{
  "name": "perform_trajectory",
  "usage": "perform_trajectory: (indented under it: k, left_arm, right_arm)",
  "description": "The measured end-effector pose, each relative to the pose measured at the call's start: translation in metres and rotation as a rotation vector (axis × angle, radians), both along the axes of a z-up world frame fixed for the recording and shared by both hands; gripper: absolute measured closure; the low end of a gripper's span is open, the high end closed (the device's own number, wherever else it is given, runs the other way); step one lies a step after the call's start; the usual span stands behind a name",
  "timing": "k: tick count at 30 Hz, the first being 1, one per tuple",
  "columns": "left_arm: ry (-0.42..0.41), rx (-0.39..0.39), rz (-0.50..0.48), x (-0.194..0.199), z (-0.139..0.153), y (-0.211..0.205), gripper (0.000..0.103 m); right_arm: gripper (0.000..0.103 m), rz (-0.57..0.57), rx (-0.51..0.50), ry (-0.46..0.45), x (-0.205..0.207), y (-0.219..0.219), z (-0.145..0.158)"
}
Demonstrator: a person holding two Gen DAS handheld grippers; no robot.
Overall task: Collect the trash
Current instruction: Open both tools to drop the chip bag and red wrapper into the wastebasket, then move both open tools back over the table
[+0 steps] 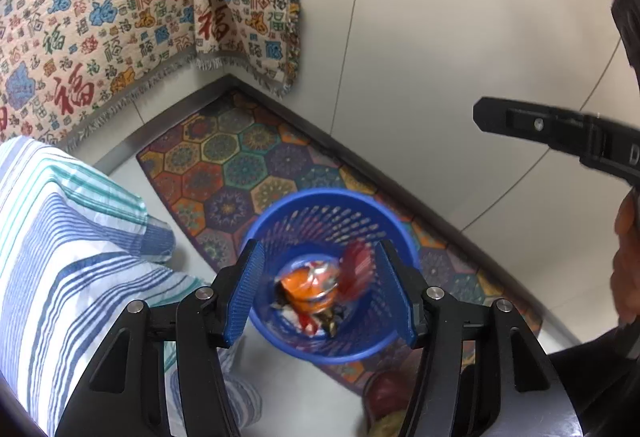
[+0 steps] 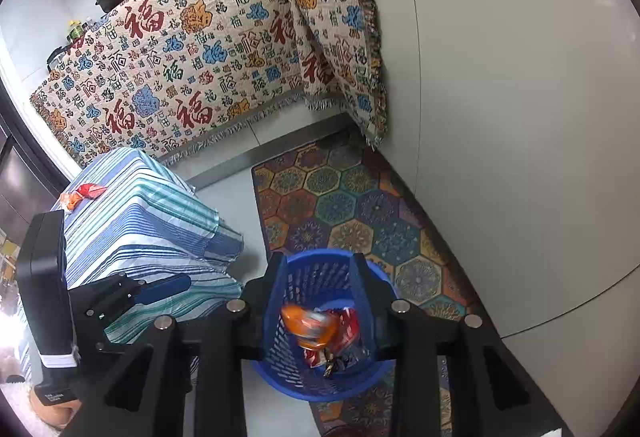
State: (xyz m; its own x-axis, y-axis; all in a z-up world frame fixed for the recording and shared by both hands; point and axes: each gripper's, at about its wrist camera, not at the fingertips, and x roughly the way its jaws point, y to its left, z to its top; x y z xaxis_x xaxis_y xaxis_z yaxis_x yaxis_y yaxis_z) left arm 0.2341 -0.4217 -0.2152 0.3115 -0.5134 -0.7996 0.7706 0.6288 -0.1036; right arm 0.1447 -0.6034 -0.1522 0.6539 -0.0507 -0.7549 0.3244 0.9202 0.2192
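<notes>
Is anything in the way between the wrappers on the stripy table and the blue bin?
Nothing visible. The wrappers lie at the far edge of the table, and the bin stands open-topped on the floor beside it. Both claws hover open above the bin.

Floor (image 2: 248, 197): pale grey tile, runs centre to bottom of frame. Rug (image 2: 344, 197) w/ multicolour hexagon pattern lies flat on it, centre-right, along the white wall. Blue mesh bin (image 2: 280, 377) stands upright at bottom centre, partly on the rug's lower edge, partly on bare tile. Table (image 2: 152, 221) under a blue/teal striped cloth at left centre, on the tile. On its far corner, upper left: orange-and-red snack wrappers (image 2: 82, 193).
</notes>
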Motion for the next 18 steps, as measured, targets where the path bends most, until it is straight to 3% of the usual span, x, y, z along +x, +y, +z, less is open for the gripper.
perform_trajectory:
  k: [8,13,18]
  left_arm:
    - [-0.042,-0.096,0.069,-0.003,0.041,0.043,0.039]
    - [-0.039,-0.136,0.151,-0.002,0.056,0.098,0.039]
    - [-0.079,-0.098,0.254,-0.002,0.056,0.177,0.039]
  right_arm:
    - [0.069,0.008,-0.070,-0.084,-0.008,0.016,0.027]
    - [0.067,0.036,-0.137,-0.119,-0.010,0.041,0.043]
    - [0.066,0.114,-0.212,-0.142,-0.003,0.085,0.057]
